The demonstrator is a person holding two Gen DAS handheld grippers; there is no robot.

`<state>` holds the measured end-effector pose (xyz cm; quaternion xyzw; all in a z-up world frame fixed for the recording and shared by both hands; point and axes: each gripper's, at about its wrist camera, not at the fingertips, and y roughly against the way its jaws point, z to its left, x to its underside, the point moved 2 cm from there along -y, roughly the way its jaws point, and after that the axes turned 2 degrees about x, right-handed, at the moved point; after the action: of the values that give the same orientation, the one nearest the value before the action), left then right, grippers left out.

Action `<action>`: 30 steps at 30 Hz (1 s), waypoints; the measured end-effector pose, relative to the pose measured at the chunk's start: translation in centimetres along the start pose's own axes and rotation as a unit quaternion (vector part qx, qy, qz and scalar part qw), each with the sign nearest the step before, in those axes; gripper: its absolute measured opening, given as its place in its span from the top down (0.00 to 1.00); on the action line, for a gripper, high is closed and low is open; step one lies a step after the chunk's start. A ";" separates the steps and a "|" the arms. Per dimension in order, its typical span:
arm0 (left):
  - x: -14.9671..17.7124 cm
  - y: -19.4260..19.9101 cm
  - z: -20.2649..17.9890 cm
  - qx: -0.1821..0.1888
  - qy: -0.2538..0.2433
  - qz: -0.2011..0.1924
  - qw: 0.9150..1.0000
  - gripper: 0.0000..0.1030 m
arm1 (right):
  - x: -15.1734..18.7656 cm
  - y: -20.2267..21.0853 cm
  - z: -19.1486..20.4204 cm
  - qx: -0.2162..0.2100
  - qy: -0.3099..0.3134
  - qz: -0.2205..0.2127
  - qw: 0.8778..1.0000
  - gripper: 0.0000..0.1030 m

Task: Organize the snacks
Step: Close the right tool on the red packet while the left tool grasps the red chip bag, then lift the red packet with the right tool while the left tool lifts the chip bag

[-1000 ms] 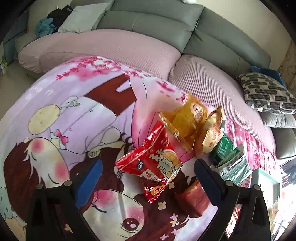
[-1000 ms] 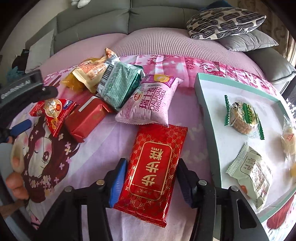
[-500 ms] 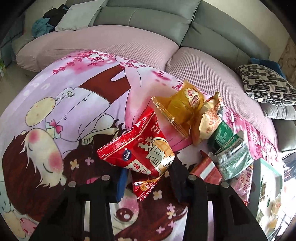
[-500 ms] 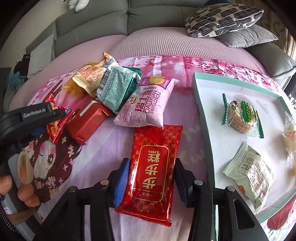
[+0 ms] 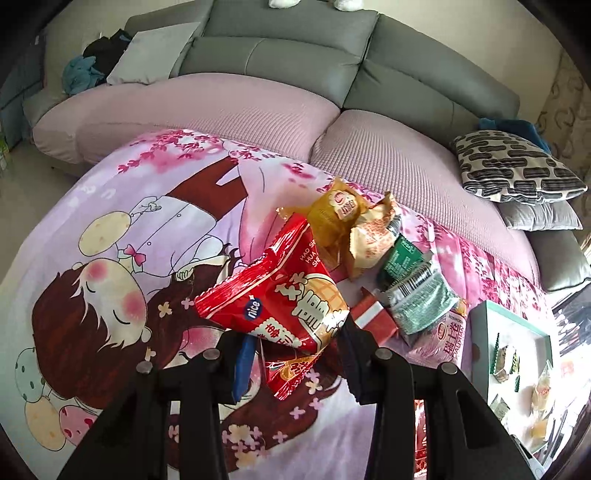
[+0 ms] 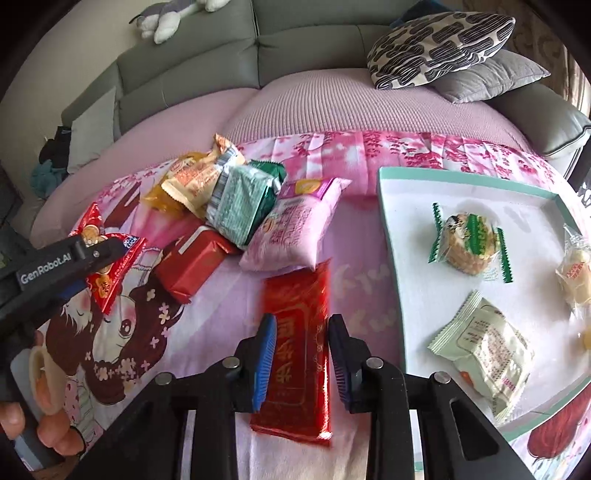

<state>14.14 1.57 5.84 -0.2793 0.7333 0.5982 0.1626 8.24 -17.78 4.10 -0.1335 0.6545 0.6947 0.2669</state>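
My left gripper [image 5: 295, 350] is shut on a red "nice" snack bag [image 5: 280, 295] and holds it lifted above the pink cartoon blanket [image 5: 147, 229]; the bag also shows in the right wrist view [image 6: 110, 266]. My right gripper [image 6: 301, 350] is shut on a flat red and gold pack [image 6: 295, 354], pinching its sides. A teal-rimmed white tray [image 6: 391, 258] on the right holds several wrapped snacks [image 6: 469, 240]. A pile of snacks lies behind: a pink swiss-roll bag [image 6: 295, 229], a green pack [image 6: 243, 199], a red box [image 6: 192, 266], orange bags [image 6: 188, 181].
A grey and pink sofa [image 5: 295, 74] curves behind the blanket. A patterned cushion [image 6: 439, 44] and a grey pillow [image 6: 487, 74] lie at the back right. A plush toy [image 6: 166, 18] sits on the sofa back. The person's hand [image 6: 40, 406] holds the left gripper.
My left gripper closed on the red "nice" bag and lifted it off the blanket. My right gripper narrowed onto the flat red and gold pack.
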 end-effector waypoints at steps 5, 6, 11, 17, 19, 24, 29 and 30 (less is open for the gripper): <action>1.0 -0.5 -0.2 -0.012 -0.001 0.030 0.999 0.58 | 0.3 -0.6 -0.4 -0.001 -0.003 0.015 1.000 0.69; 1.2 -0.7 0.0 -0.013 0.002 0.037 0.999 0.58 | 0.4 -0.6 -0.5 -0.004 -0.007 0.015 1.000 0.69; 2.3 -0.9 0.7 -0.010 0.013 0.057 0.998 0.58 | 0.9 -1.4 -0.1 -0.014 0.006 0.027 1.000 0.46; 2.5 -1.1 0.9 -0.009 0.017 0.062 0.998 0.58 | 1.7 -3.0 2.0 -0.001 0.049 0.053 0.997 0.37; 2.6 -1.2 0.9 -0.008 0.016 0.064 0.998 0.58 | 2.2 -3.3 3.0 0.030 0.084 0.051 0.995 0.37; 2.7 -1.4 1.3 -0.010 0.021 0.068 0.997 0.58 | 2.4 -3.4 3.1 0.039 0.090 0.050 0.994 0.38; 2.8 -1.8 1.2 -0.009 0.020 0.074 0.997 0.58 | 2.6 -2.9 3.0 0.034 0.088 0.048 0.994 0.52; 2.8 -1.8 1.2 -0.008 0.019 0.074 0.997 0.58 | 2.6 -2.8 3.1 0.033 0.089 0.047 0.994 0.54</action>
<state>12.89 1.93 2.56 -0.2373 0.7499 0.6091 0.1016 8.09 -14.24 0.70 -0.1555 0.7037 0.6698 0.1790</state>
